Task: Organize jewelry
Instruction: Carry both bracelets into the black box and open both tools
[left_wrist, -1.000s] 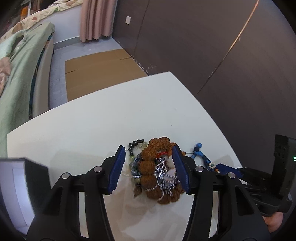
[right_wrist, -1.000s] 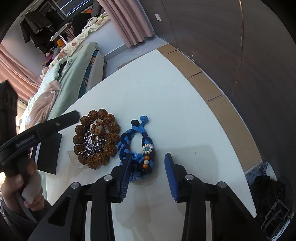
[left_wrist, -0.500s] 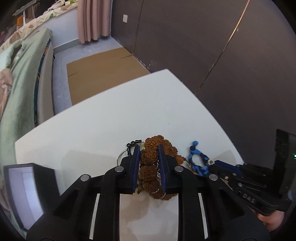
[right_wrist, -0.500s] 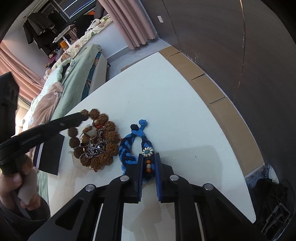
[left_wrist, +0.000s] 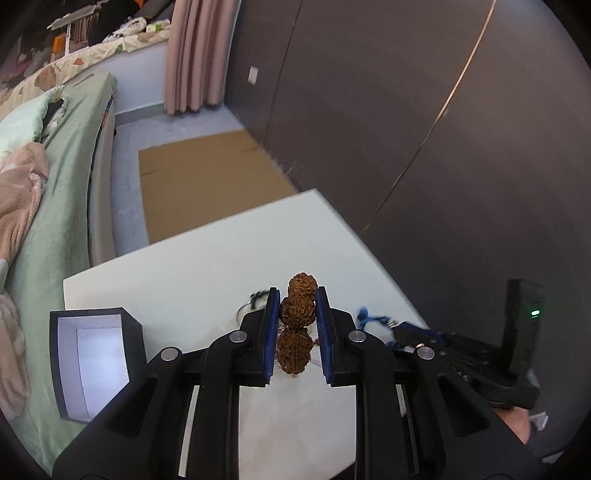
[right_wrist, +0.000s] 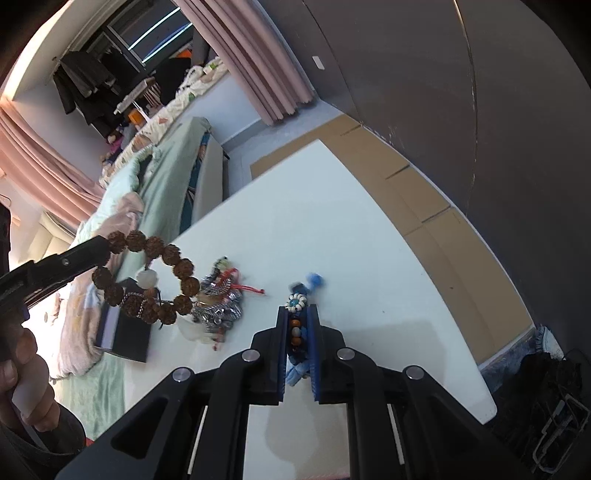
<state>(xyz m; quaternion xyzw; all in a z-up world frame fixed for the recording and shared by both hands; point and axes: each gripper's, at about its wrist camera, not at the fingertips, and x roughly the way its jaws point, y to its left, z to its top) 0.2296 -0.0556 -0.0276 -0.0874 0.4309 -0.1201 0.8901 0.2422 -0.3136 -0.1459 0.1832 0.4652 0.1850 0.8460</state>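
While no lettering is legible anywhere, the black box (left_wrist: 96, 363) at nine o'clock of the left gripper (left_wrist: 297, 312) sits open on the white table (right_wrist: 332, 229), showing only its pale lining. The left tongs pinch the brown bead bracelet (right_wrist: 147, 280), lifted clear of the tabletop. At three o'clock of it, the right gripper (right_wrist: 298, 325) clamps the blue braided bracelet (right_wrist: 295, 332). Between them a silver jewelry heap (right_wrist: 219, 308) lies on the table.
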